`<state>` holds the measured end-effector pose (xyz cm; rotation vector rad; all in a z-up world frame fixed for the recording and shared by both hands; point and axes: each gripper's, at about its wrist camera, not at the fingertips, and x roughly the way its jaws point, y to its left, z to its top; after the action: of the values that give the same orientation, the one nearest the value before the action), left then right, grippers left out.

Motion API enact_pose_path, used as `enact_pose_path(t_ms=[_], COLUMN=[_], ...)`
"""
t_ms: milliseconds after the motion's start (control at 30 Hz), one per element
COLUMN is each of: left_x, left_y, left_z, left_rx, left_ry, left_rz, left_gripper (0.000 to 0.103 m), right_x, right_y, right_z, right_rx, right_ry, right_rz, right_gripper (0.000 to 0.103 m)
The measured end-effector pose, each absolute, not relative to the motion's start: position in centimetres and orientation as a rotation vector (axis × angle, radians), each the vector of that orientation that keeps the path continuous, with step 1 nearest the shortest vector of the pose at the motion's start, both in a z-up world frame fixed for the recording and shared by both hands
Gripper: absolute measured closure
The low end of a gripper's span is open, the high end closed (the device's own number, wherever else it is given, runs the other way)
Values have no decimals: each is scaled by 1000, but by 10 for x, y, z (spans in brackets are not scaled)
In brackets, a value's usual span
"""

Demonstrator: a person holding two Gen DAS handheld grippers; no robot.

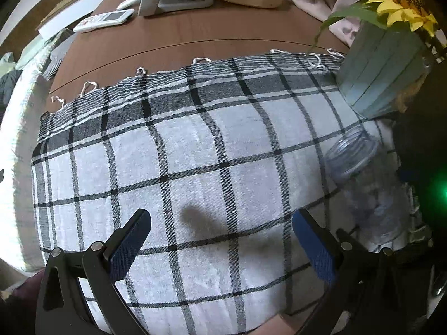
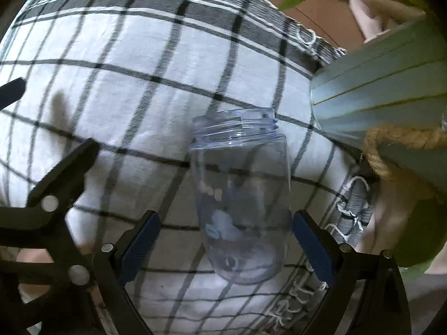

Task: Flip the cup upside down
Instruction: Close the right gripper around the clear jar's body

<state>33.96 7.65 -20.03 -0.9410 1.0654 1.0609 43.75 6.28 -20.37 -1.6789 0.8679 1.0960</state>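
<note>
Clear plastic cup (image 2: 240, 203) upright on the checked cloth (image 2: 134, 106), near the table's right edge, just beside the pale green vase (image 2: 377, 106). Probably light, stiff, slick-walled; best gripped low on the body. Right tongs (image 2: 225, 240) apart, straddling it, not clamped. Left tongs (image 1: 220, 240) apart, holding nothing. Open cloth leftward; vase crowds the right.
</note>
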Motion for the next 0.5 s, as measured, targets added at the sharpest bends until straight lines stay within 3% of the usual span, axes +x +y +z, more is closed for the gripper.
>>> enact_pose_path(t_ms=[200, 333, 500], left_x=[338, 339, 345], left_y=[81, 79, 76], left_z=[-204, -203, -205], left_rx=[-953, -932, -898], left_ry=[1066, 1066, 1087], left_rz=[1081, 1089, 1087], left_gripper=[0, 0, 0], right_x=[451, 462, 478], right_y=[67, 70, 69], right_z=[-204, -210, -225], right_rx=[-1587, -1570, -1552], right_ry=[894, 897, 928], right_rz=[1101, 1075, 1037], right_gripper=[9, 23, 30])
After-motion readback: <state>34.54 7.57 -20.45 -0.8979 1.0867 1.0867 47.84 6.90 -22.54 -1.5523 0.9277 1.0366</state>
